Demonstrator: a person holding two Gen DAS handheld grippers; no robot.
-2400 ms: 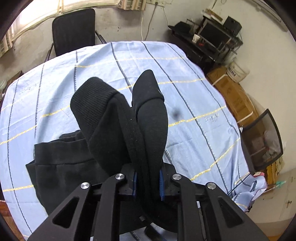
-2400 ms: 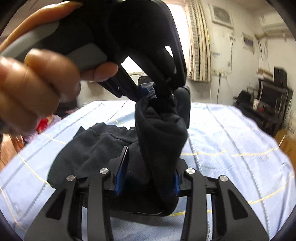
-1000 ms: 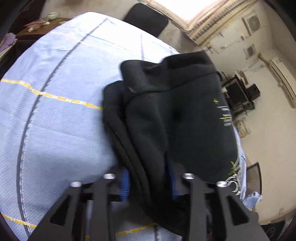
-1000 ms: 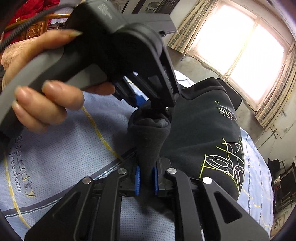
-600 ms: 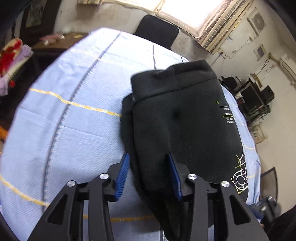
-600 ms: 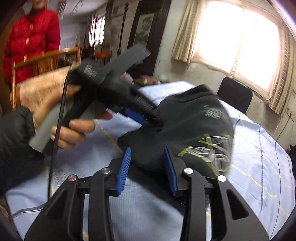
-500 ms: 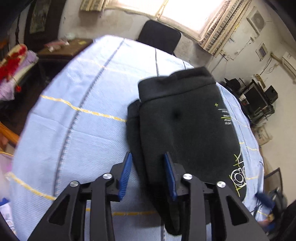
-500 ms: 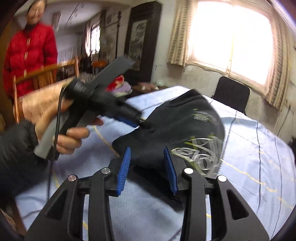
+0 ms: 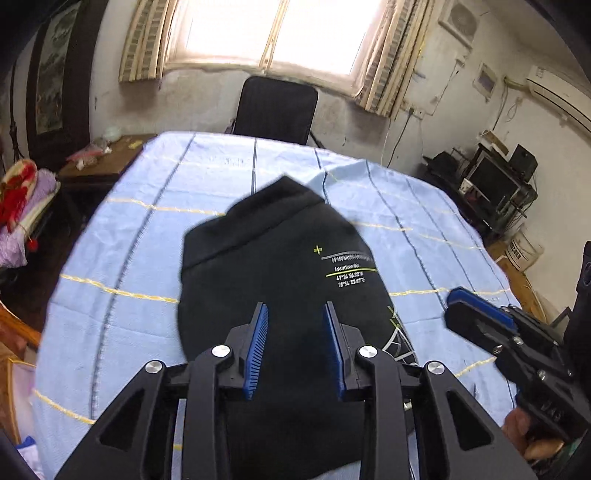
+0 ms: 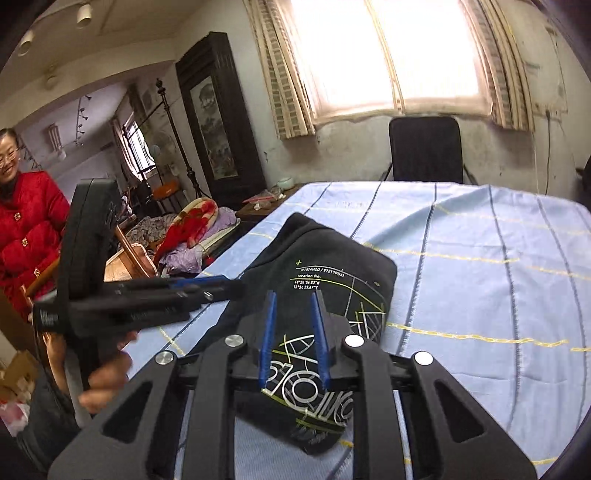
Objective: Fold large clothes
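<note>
With the garment (image 9: 273,266) folded mid-frame on the desk (image 9: 122,258), both tongs (image 9: 295,347) (image 10: 293,336) hovered narrow, empty, just closing; little remained.

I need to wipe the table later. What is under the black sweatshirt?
The black sweatshirt lies on a blue striped cloth; anything beneath the sweatshirt's folds is hidden.

Lived-in home room: curtained window (image 9: 273,33) at 12 o'clock, cloth-covered table (image 9: 155,236), office chair (image 9: 277,107), framed painting cabinet (image 10: 218,122) at 10 o'clock, bedding pile (image 10: 192,225).
</note>
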